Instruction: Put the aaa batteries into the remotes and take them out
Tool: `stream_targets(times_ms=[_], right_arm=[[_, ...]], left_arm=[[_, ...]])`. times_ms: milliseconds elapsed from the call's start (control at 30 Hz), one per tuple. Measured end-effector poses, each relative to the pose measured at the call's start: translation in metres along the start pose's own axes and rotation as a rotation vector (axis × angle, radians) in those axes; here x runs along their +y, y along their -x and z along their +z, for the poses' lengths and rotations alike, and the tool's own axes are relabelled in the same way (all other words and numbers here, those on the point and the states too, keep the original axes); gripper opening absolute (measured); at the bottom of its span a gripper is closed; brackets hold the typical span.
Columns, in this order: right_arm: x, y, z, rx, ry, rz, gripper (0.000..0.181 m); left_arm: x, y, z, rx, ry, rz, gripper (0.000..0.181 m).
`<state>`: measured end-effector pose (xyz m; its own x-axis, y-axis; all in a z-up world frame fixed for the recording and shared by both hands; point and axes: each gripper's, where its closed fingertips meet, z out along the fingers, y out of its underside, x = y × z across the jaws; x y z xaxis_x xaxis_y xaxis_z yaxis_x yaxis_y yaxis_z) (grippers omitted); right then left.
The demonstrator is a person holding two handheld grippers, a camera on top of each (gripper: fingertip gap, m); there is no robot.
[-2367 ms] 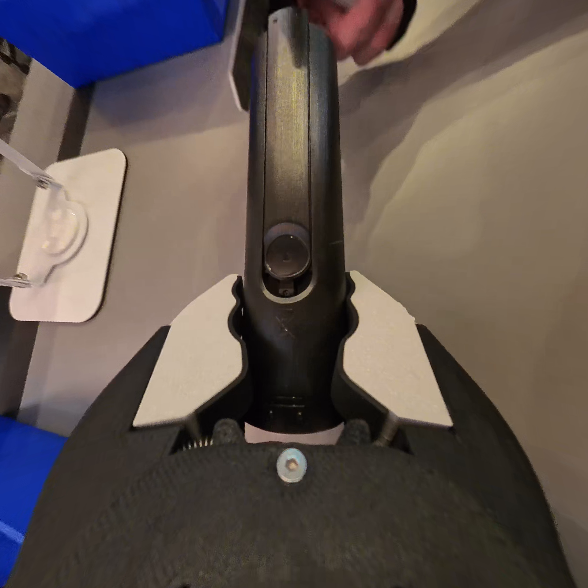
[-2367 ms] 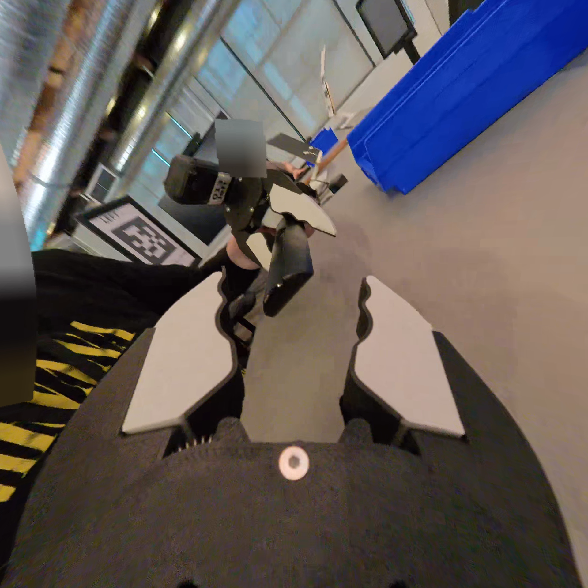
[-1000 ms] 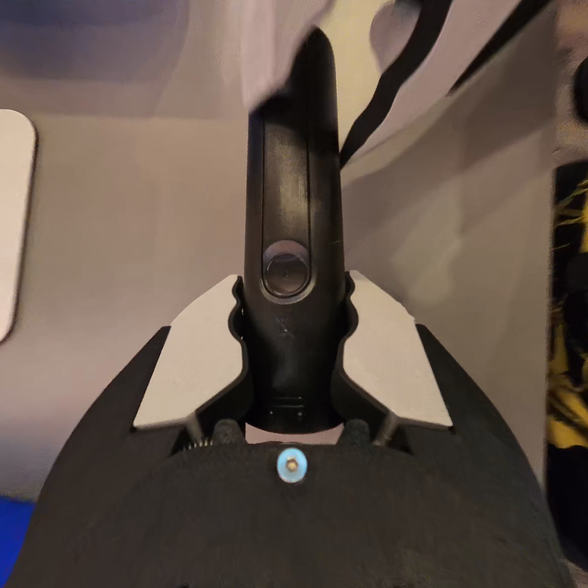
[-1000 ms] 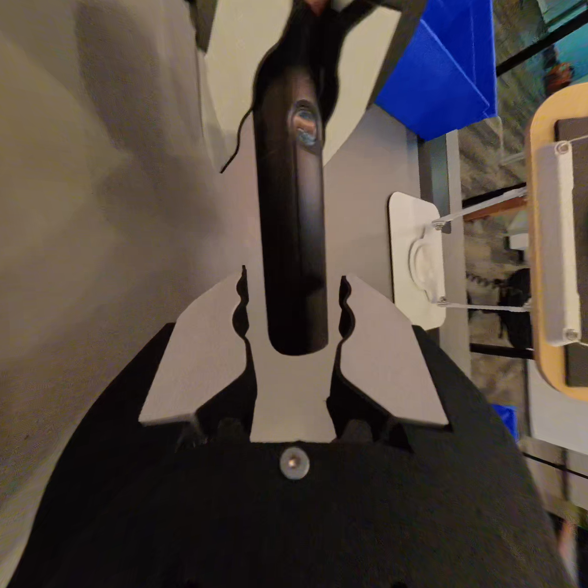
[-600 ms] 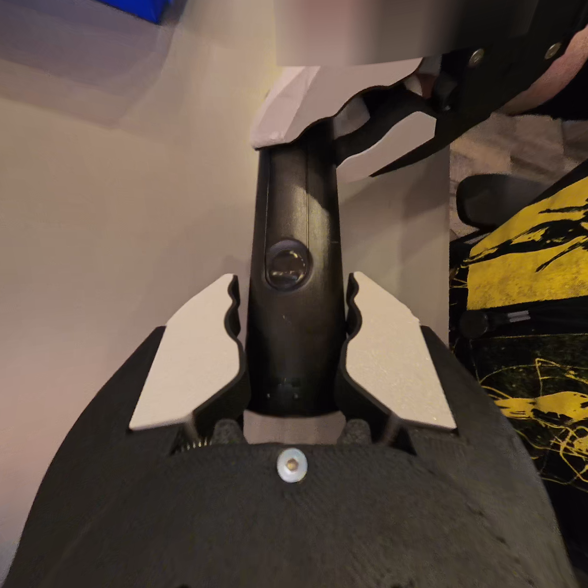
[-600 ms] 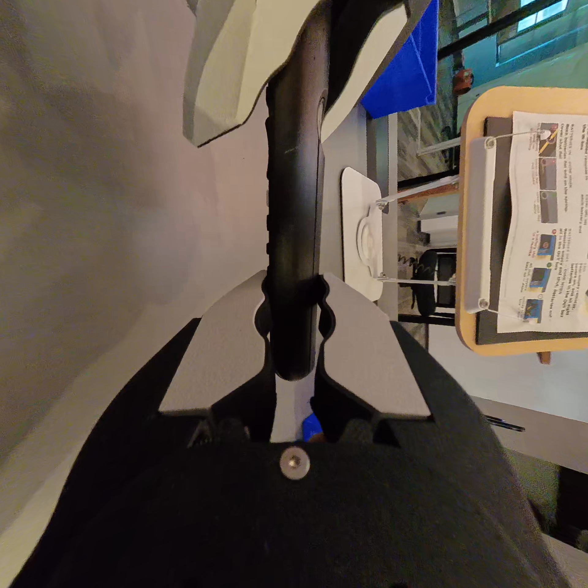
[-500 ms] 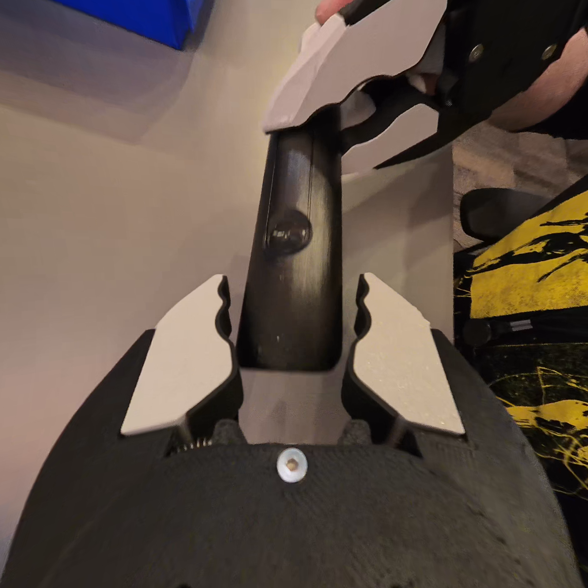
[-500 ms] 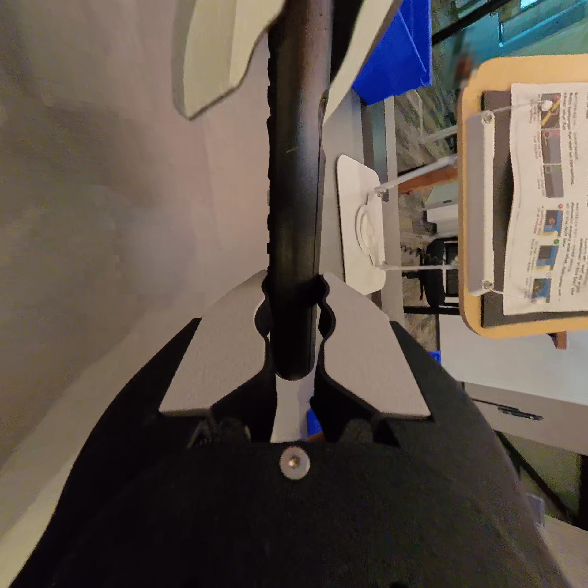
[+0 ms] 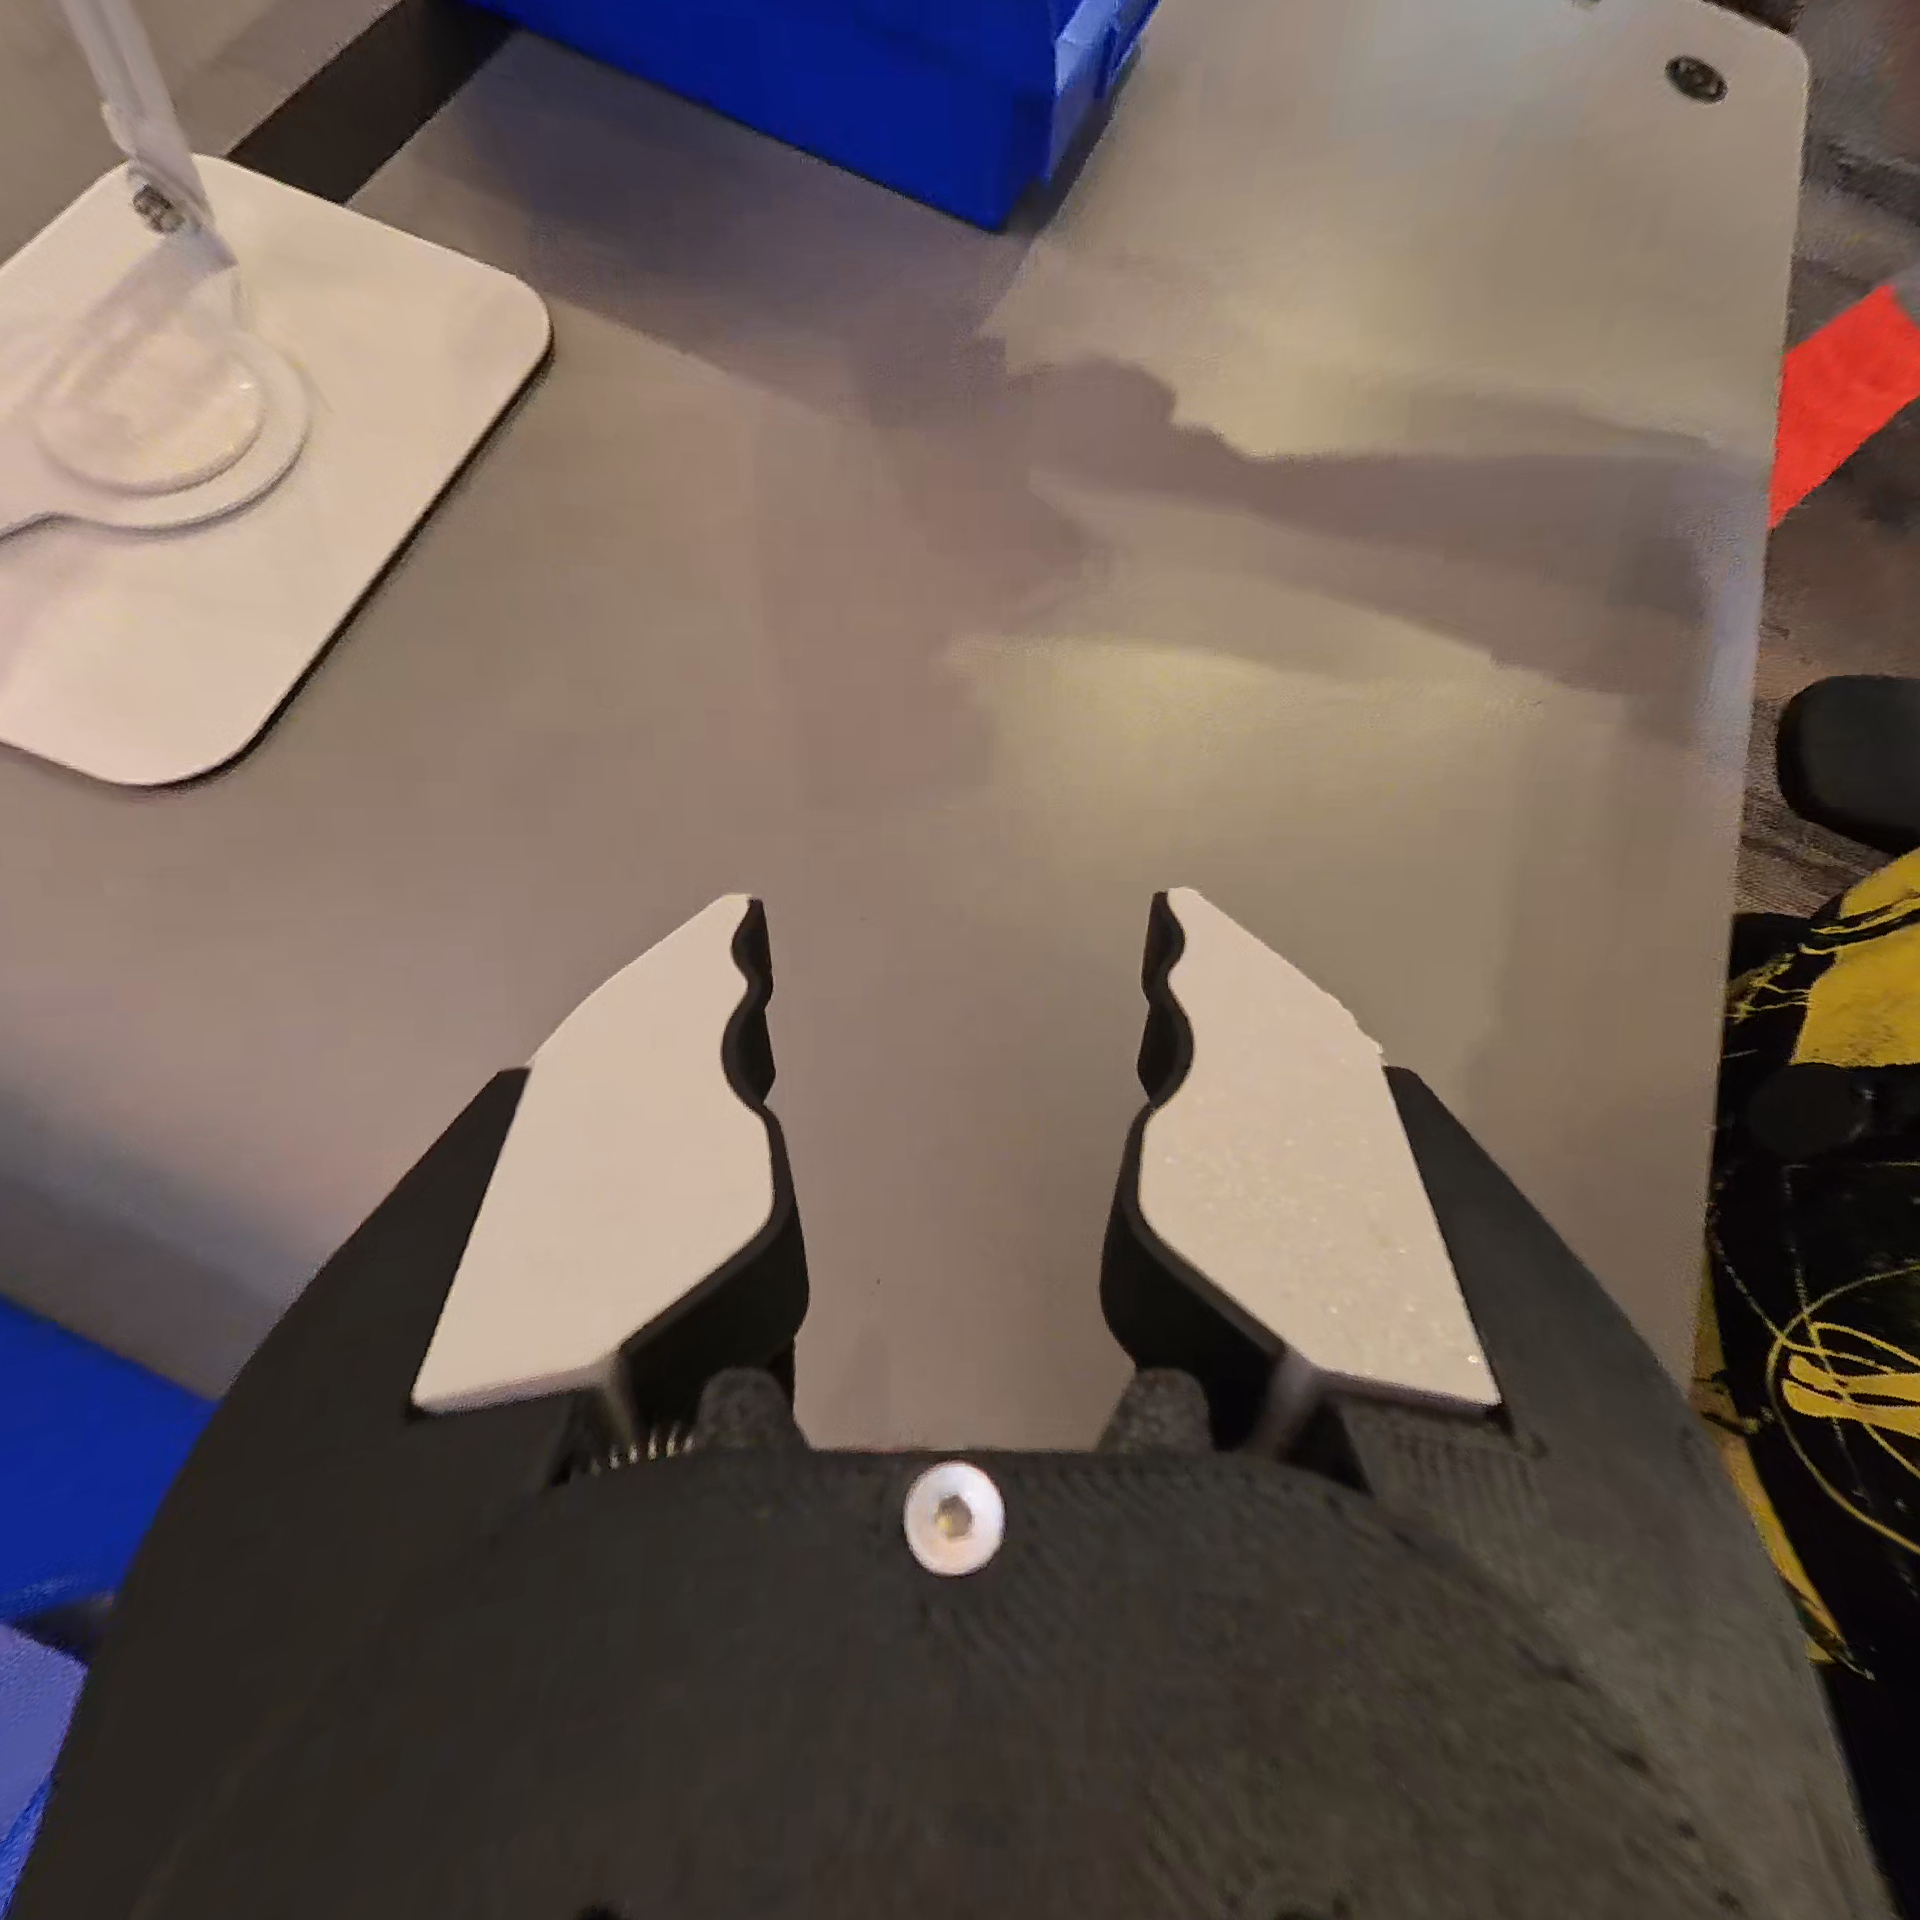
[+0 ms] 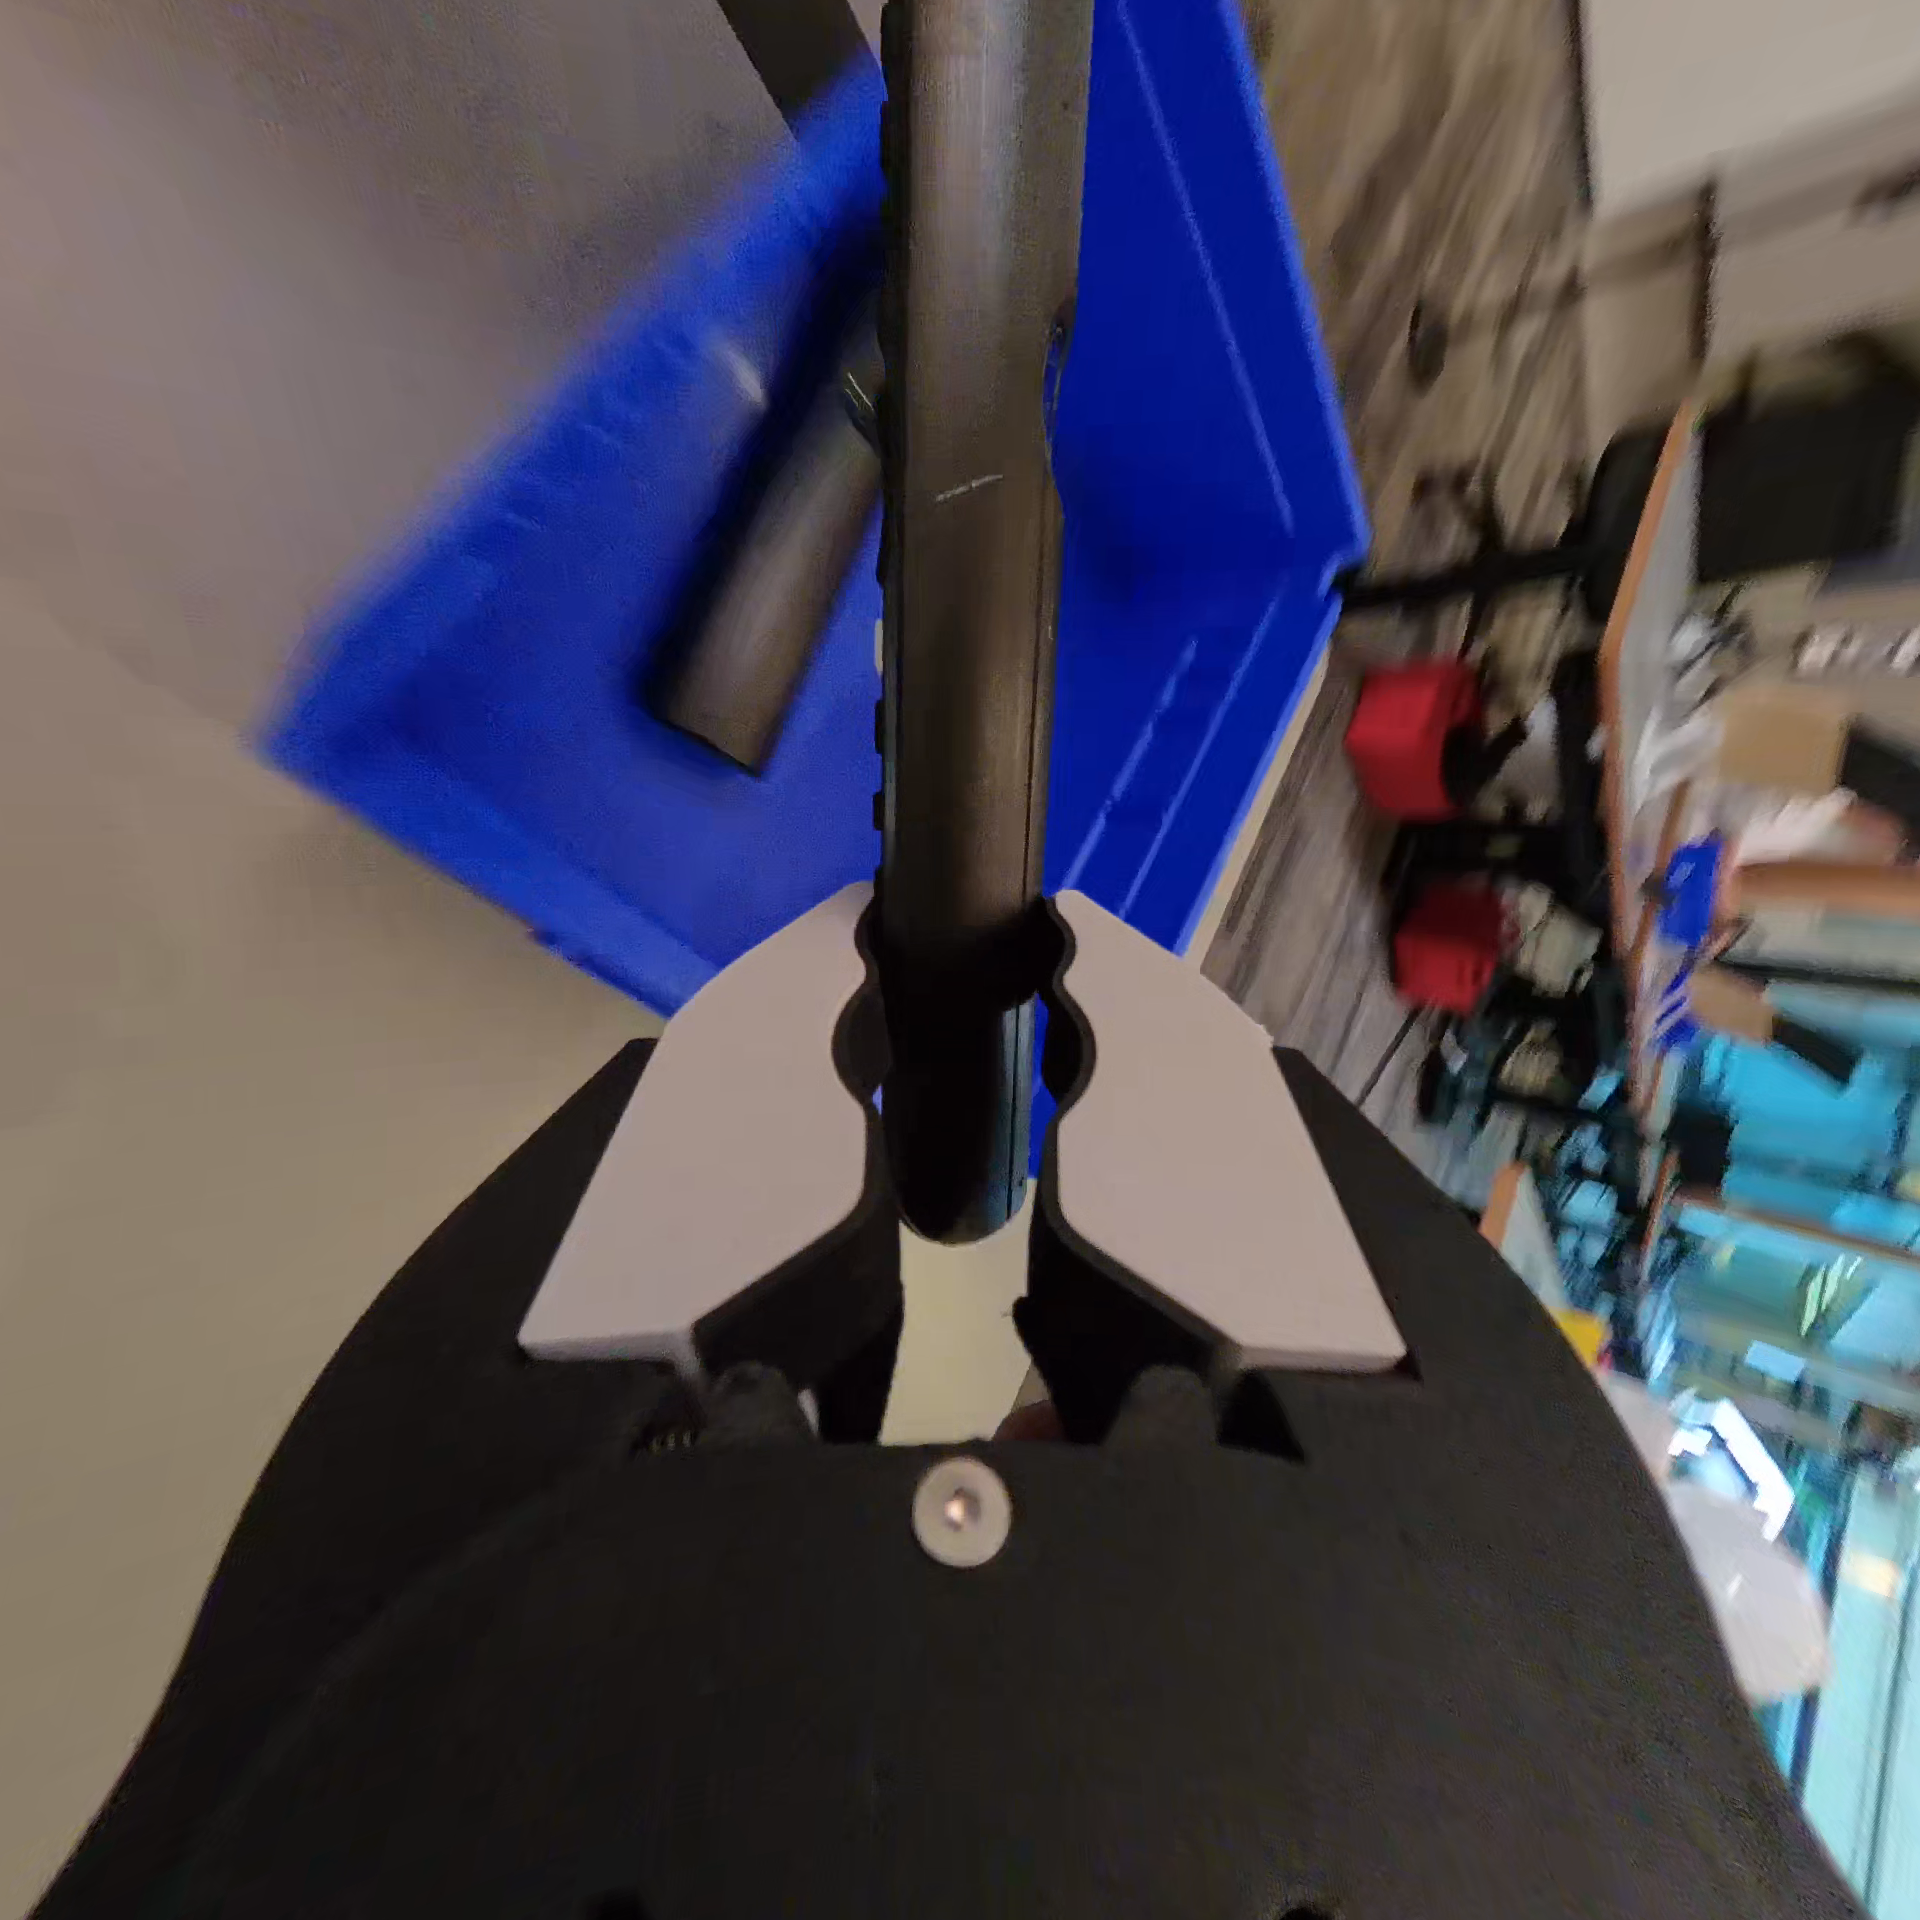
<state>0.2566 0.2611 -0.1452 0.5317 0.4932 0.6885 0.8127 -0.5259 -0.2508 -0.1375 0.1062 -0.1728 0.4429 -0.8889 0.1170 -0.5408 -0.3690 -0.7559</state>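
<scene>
Remote (image 10: 971,582) is the only task item I can spot, and it shows up just in the right wrist view, so the left one first.

Left wrist view: the left gripper (image 9: 958,920) has its jaws spread wide with nothing between them, just bare grey table (image 9: 1299,727) showing through the gap. It hangs over the tabletop, not touching anything. Off to the far left sits a white base plate (image 9: 343,499) with a clear plastic stand (image 9: 156,343) rising out of it. A blue bin (image 9: 862,94) sits at the far edge of the table, and another blue bin's corner (image 9: 73,1455) pokes in at the lower left. On the right, past the table edge, there's black fabric with yellow print (image 9: 1829,1299) and a red patch (image 9: 1844,405) on the floor.

Right wrist view: the right gripper (image 10: 961,925) is clamped on the black remote, jaws pinching its near end from both sides. The remote runs straight away from the camera, edge-on, and its far end goes out the top of the frame. Behind it is a blue bin (image 10: 1195,499) on the table, with a dark oblong thing (image 10: 769,582) lying inside; too blurry to say what it is. The background on the right is all motion smear, with a couple of red blobs (image 10: 1418,748) on the floor.
</scene>
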Motion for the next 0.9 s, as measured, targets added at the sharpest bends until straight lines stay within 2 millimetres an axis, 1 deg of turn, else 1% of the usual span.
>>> stream_targets(times_ms=[67, 100, 167, 200, 233, 300, 367, 400, 433, 467, 500, 533, 600, 667, 733, 800, 833, 900], right_arm=[[0.026, -0.018, 0.038, -0.019, 0.147, 0.050, 0.025], [0.036, -0.023, 0.054, -0.019, 0.214, 0.058, 0.025], [0.054, -0.027, 0.083, -0.023, 0.342, 0.063, 0.025], [0.059, -0.028, 0.095, -0.009, 0.397, 0.046, 0.025], [0.062, -0.028, 0.105, 0.003, 0.445, 0.023, 0.025], [0.070, -0.023, 0.118, -0.006, 0.550, -0.005, 0.025], [0.066, -0.017, 0.130, -0.014, 0.556, -0.027, 0.026], [0.062, -0.010, 0.133, -0.044, 0.545, -0.031, 0.028], [0.059, -0.003, 0.134, -0.072, 0.541, -0.028, 0.042], [0.056, 0.000, 0.134, -0.083, 0.531, -0.020, 0.058], [0.053, 0.003, 0.133, -0.101, 0.519, -0.005, 0.069], [0.053, 0.005, 0.130, -0.125, 0.518, 0.015, 0.073], [0.050, 0.006, 0.120, -0.160, 0.485, 0.045, 0.074], [0.041, -0.001, 0.103, -0.153, 0.403, 0.094, 0.070], [0.032, -0.009, 0.079, -0.142, 0.298, 0.148, 0.063], [0.020, -0.014, 0.054, -0.125, 0.167, 0.204, 0.058], [0.015, -0.014, 0.041, -0.118, 0.110, 0.225, 0.058], [0.004, -0.009, 0.018, -0.116, -0.008, 0.254, 0.057]], left_arm=[[0.009, 0.002, -0.004, -0.016, 0.007, 0.006, 0.069], [0.013, 0.003, -0.005, -0.022, 0.010, 0.006, 0.069], [0.018, 0.002, -0.010, -0.018, 0.003, 0.000, 0.068], [0.021, 0.002, -0.012, -0.018, 0.003, -0.006, 0.068], [0.025, 0.004, -0.014, -0.029, 0.006, -0.008, 0.068], [0.032, 0.009, -0.018, -0.048, 0.012, -0.013, 0.069], [0.038, 0.011, -0.023, -0.049, 0.008, -0.030, 0.069], [0.041, 0.012, -0.025, -0.055, 0.006, -0.036, 0.069], [0.043, 0.014, -0.027, -0.059, 0.006, -0.040, 0.069], [0.046, 0.016, -0.030, -0.063, 0.006, -0.046, 0.069], [0.048, 0.018, -0.032, -0.071, 0.009, -0.052, 0.070], [0.050, 0.021, -0.036, -0.084, 0.008, -0.054, 0.070], [0.051, 0.030, -0.047, -0.124, -0.006, -0.067, 0.071], [0.050, 0.047, -0.066, -0.195, -0.023, -0.080, 0.074], [0.049, 0.074, -0.091, -0.306, -0.039, -0.092, 0.074], [0.052, 0.108, -0.115, -0.442, -0.012, -0.088, 0.075], [0.054, 0.123, -0.123, -0.482, 0.008, -0.099, 0.076], [0.062, 0.152, -0.128, -0.523, 0.082, -0.149, 0.082]])
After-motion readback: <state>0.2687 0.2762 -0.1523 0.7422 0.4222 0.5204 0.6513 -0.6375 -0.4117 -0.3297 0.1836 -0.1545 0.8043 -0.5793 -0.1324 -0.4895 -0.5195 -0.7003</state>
